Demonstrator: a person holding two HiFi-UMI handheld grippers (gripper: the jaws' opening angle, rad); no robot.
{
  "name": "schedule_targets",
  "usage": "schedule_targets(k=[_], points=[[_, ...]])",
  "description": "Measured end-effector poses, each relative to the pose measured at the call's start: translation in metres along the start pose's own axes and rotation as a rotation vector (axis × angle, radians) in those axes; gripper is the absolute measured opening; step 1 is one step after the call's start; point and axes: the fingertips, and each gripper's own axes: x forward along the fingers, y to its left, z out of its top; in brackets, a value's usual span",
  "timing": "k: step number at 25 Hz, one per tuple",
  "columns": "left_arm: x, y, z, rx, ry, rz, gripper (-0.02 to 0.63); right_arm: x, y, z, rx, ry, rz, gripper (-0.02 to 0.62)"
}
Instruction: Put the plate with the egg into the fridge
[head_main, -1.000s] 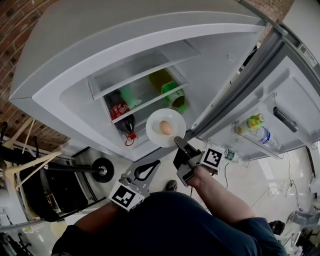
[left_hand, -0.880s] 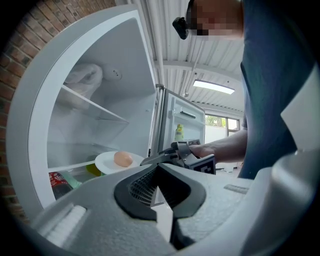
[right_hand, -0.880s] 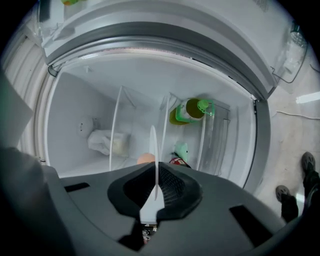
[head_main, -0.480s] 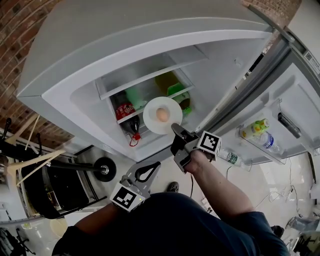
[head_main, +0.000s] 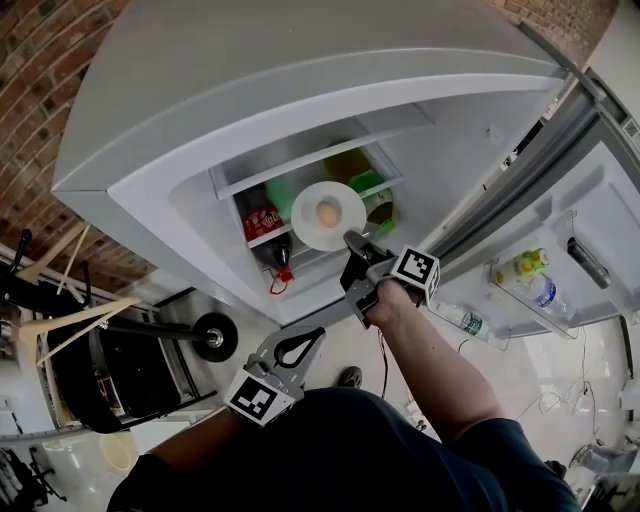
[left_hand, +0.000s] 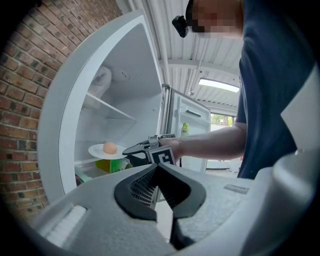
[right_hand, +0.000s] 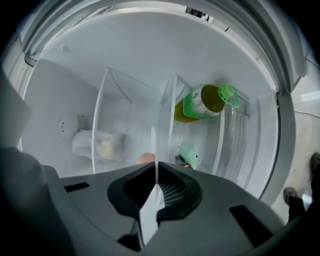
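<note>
**Fridge** (head_main: 250, 110): white, door open, shelves (head_main: 300, 160) part stocked, green-capped bottle (right_hand: 205, 102) inside. Ready to take the load.

**Right gripper** (head_main: 351, 242): jaws clamped on the near rim of the plate (head_main: 306, 226), held level at the fridge mouth. Not yet set down.

**Left gripper** (head_main: 312, 336): jaws together, empty, low by the body.

**Plate:** small, round, white, in the air.

**Egg** (head_main: 327, 212): tan, whole, at the plate's centre.

**Left to do, by judgement:** push in, seat on a shelf, release.

A red brick wall (head_main: 40, 60) fills the upper left. Lower down, a black wheel (head_main: 213, 336) sits near a pale wooden frame (head_main: 70, 322). A dark bottle with a red label (head_main: 262, 222) is near a green-capped yellow bottle (right_hand: 202, 102). At right, a clear bottle (head_main: 545, 292) rests just beside a yellowish bottle (head_main: 528, 267).
</note>
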Motion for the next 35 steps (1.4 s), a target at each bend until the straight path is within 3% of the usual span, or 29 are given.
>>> schedule_targets(k=[7, 35], points=[[-0.001, 0.002, -0.002, -0.007, -0.004, 0.004, 0.005, 0.023, -0.012, 0.010, -0.008, 0.001, -0.040, 0.021], [-0.008, -0.001, -0.003, -0.027, -0.023, 0.037, 0.005, 0.063, -0.011, 0.017, 0.009, -0.012, -0.041, 0.023]])
